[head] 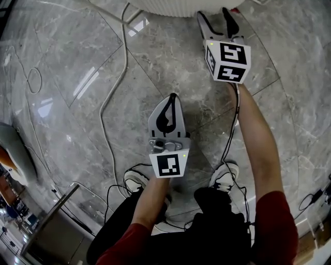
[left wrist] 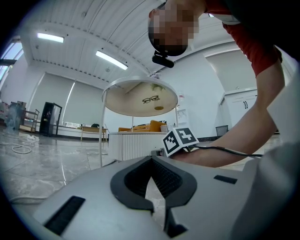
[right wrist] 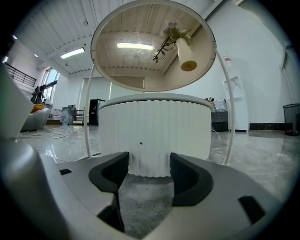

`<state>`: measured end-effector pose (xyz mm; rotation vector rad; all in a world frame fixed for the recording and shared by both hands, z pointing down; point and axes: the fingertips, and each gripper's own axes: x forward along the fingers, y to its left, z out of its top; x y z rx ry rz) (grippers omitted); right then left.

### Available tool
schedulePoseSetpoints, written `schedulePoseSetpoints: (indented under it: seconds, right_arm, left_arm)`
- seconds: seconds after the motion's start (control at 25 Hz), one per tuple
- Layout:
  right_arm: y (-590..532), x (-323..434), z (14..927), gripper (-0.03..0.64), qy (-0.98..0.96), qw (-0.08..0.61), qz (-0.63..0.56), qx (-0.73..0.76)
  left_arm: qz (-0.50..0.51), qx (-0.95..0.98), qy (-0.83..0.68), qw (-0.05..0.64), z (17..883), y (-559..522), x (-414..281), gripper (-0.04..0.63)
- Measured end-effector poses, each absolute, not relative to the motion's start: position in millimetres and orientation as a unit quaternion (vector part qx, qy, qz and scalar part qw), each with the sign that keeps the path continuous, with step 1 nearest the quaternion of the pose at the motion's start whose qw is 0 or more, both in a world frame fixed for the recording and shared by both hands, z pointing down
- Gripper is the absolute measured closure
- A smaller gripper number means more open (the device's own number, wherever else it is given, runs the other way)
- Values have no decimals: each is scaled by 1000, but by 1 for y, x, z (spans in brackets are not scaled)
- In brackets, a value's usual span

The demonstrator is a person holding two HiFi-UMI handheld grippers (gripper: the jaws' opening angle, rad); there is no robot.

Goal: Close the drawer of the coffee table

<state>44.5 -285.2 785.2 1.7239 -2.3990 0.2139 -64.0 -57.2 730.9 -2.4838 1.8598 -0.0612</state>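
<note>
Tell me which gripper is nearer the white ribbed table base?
Right. The right gripper points at the ribbed base from just short of it, jaws apart; the left gripper hangs farther back, jaws together.

The head view's top edge cuts off the white ribbed round desk (head: 170, 6); its drawer cannot be made out.

Grey marble floor (head: 62, 57) carries the white ribbed table (head: 170, 6) at 12 o'clock, a white cable (head: 103, 111) at 10 o'clock, black cables (head: 111, 191) and shoes (head: 225, 176) at 6 o'clock.
</note>
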Motion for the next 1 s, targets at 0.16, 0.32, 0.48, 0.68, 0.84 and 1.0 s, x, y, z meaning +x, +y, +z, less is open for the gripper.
schedulePoseSetpoints:
  seconds: [0.16,0.32,0.48,0.68,0.84,1.0]
  right_arm:
    - [-285,45,786,342,-807,89,70,580]
    - [-284,42,785,342,-810,94,66,575]
    - [-268,44,778,342,-813,88,61,572]
    - [-235,49,778,342,-815,86,51,570]
    - [-198,52,782,342,-818,90,50,566]
    - [-159,57,786,342,-816,93,64,566]
  left_arm:
    - [-21,-799,601,14,733,-56,-63,581]
    - [-21,-796,604,14,735,-55,-65,581]
    - [-25,-793,609,2,742,-54,-69,582]
    - [-29,-786,617,-9,751,-55,-78,581]
    - [-33,-785,618,-14,755,-54,-80,581]
    - [-37,-786,617,-15,757,-54,-78,581]
